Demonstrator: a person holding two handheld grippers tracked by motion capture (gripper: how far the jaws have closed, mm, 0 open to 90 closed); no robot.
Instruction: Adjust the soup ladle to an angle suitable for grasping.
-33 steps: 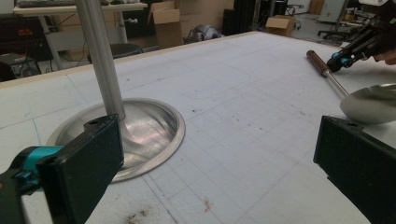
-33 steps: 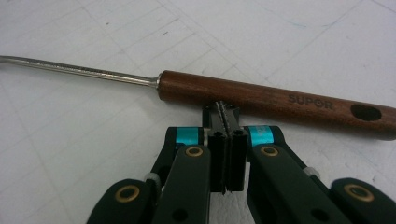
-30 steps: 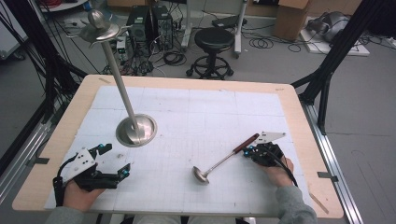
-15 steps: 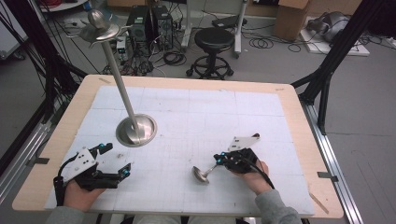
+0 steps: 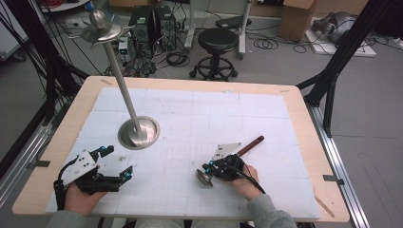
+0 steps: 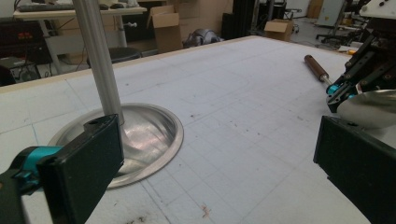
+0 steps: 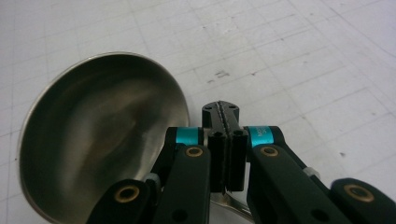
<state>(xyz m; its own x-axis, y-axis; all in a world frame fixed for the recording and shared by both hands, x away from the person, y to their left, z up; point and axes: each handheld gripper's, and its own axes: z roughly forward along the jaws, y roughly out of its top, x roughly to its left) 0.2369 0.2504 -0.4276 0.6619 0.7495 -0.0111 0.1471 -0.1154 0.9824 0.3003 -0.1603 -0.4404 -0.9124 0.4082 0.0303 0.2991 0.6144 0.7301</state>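
Your right claw [image 5: 212, 171] sits at about 5 o'clock on the desk [image 5: 294, 118], jaws pressed flat together. In the right gripper view the pads meet with nothing between them, and the ladle [image 5: 228, 162] passes beneath them: its steel bowl [image 7: 100, 140] lies just to the left of the closed tips, hollow side up, and a sliver of the shaft shows under the jaws. So the claw rests over the neck of the ladle and has no hold on it.

The ladle's long axis is what matters next. From the bowl near your right claw it runs up and away toward 2 o'clock, ending in the dark wooden handle [image 5: 252, 144] past your right hand [image 5: 244, 183]. A grip would likely mean opening the jaws and closing them across that line, not along it.

Your left claw [image 5: 119, 162] stands wide open and empty at about 7 o'clock, well apart from the ladle. Just beyond it, toward 11 o'clock, is the round base of the metal stand [image 5: 139, 132], whose pole rises to a hooked top. Your right hand is by far the nearer to the ladle
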